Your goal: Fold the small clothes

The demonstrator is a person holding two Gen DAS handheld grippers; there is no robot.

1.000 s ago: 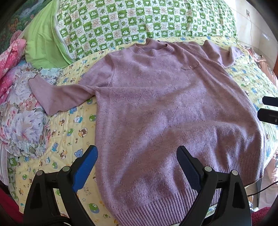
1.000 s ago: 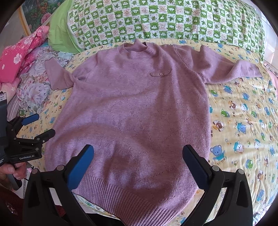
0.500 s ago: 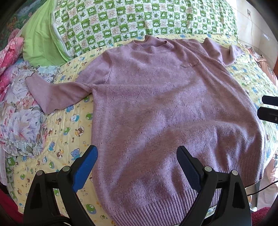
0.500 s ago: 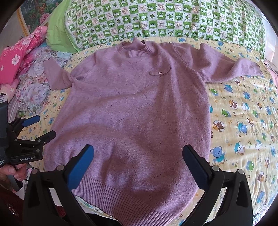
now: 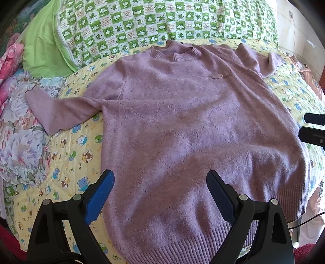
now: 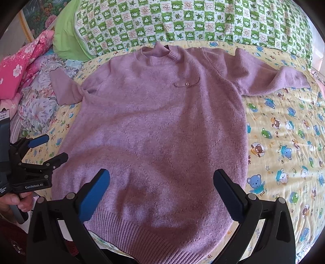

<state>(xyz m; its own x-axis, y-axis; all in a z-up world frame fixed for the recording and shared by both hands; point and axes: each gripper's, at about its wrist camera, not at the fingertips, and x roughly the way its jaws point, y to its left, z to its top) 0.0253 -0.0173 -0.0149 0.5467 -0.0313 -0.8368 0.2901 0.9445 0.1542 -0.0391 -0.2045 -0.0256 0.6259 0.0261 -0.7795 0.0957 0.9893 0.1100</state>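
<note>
A purple sweater (image 5: 182, 126) lies flat and face up in the middle of both views, on a yellow sheet (image 6: 284, 142) with little bears on it; its neck points to the top of the frame and its ribbed bottom edge is at the bottom, near the grippers; one sleeve sticks out to the left and one to the right; a small pocket with a button (image 6: 187, 84) sits on the chest. At the top lies a green and white checked quilt (image 6: 203, 18); at the upper left is a pink flowery cloth (image 6: 18, 67). The left gripper (image 5: 160, 178) hangs over the bottom part of the sweater; its jaws are wide apart and hold nothing. The right gripper (image 6: 161, 178) does the same; its jaws are wide apart and empty too.
</note>
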